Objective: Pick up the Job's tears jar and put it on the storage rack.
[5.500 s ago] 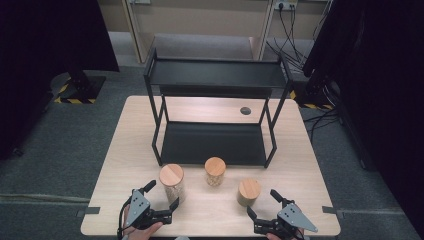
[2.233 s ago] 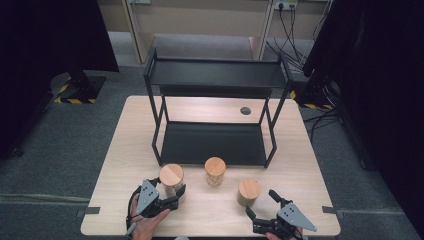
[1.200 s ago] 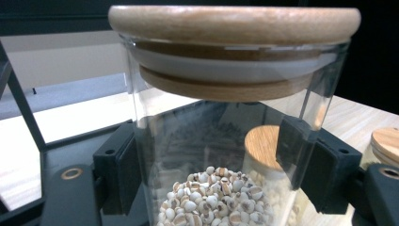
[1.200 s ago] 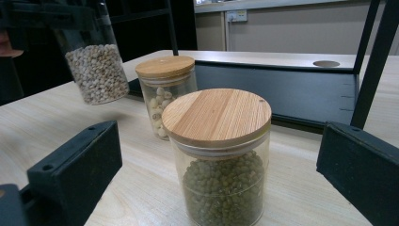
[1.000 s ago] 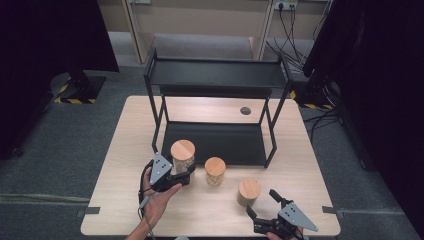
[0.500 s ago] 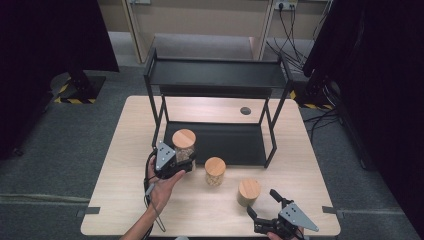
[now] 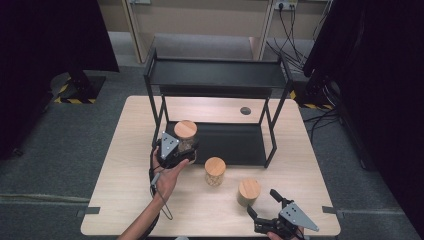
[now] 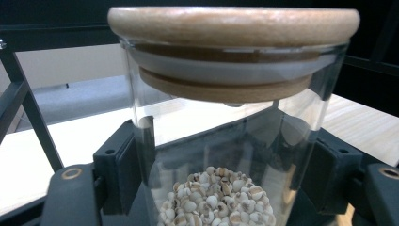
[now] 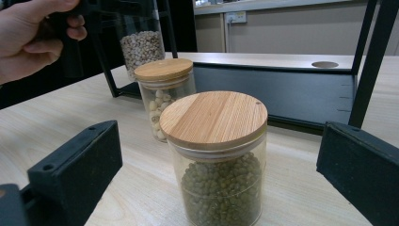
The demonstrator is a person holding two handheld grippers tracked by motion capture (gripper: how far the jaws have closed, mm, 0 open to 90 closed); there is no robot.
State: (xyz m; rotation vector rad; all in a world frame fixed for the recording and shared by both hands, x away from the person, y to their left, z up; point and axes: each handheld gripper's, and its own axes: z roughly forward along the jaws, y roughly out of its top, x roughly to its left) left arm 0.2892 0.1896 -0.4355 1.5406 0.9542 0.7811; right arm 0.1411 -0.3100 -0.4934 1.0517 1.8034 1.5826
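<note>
The left gripper [image 7: 176,152] was clamped on a glass jar of pale grains [image 7: 185,136], its black pads pressed against the glass walls below the wooden lid [image 8: 234,26] — a grip low enough, by my judgement, to keep the lid clear and the jar upright. The jar was held off the table [image 7: 125,200], at the front left corner of the black two-tier rack [image 7: 215,75], apparently bound for the lower shelf [image 7: 235,142]. The left hand [image 7: 167,180] reached forward from the table's near edge, forearm extended, gripper roughly level.

The right gripper [image 7: 265,212] rested at the near right edge, jaws spread and holding nothing — aimed at the jar of green beans [image 9: 217,162], which stood between but apart from them. A third jar of white beans [image 9: 162,96] stood on the table behind it.
</note>
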